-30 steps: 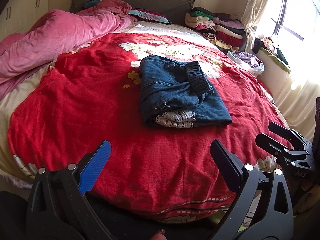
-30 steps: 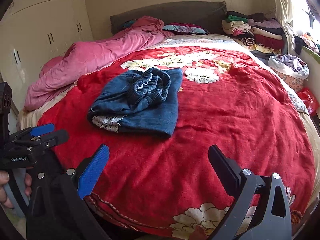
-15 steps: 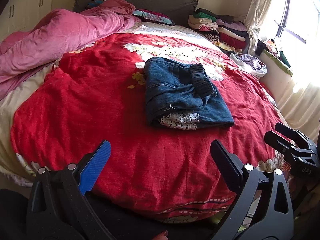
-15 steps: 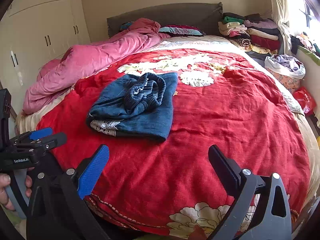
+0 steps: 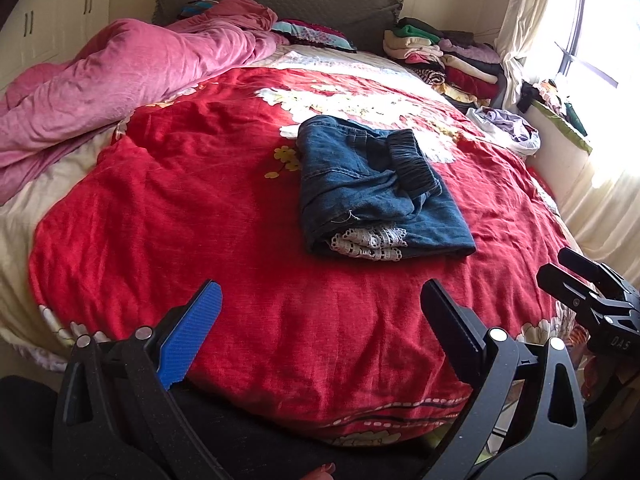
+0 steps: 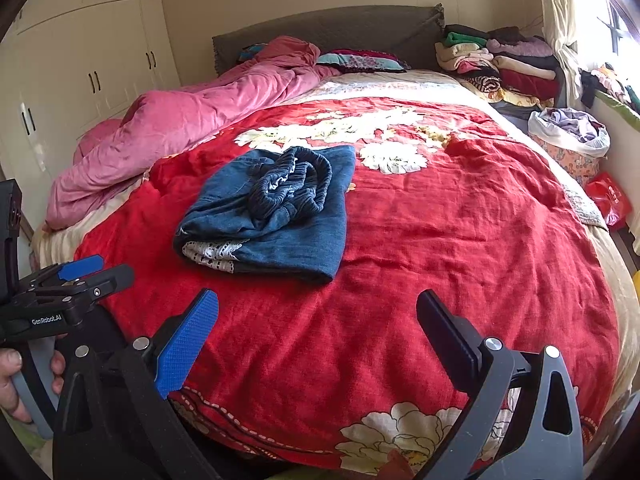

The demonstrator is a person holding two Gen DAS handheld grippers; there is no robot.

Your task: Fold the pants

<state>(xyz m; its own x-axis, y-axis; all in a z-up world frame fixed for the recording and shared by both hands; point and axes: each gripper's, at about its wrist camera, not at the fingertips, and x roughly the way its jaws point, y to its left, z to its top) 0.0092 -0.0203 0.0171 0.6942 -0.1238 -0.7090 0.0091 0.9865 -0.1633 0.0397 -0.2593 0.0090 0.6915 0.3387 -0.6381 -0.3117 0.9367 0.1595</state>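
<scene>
While both tools are held back at the near edge of the bed, the folded dark blue denim pants are seen lying on the red floral bedspread, roughly at the middle of the bed. White lace trim is exposed at the near end of the bundle, and the gathered elastic waistband is bunched on top. The left gripper is kept clear of the cloth, its jaws spread wide with nothing between them; the right gripper is likewise released and empty, well apart from the pants. A crumpled pink quilt is heaped along the left side of the bed, and stacked folded clothes are piled at the far right corner beside the grey headboard. A hand is seen gripping the left tool's handle
</scene>
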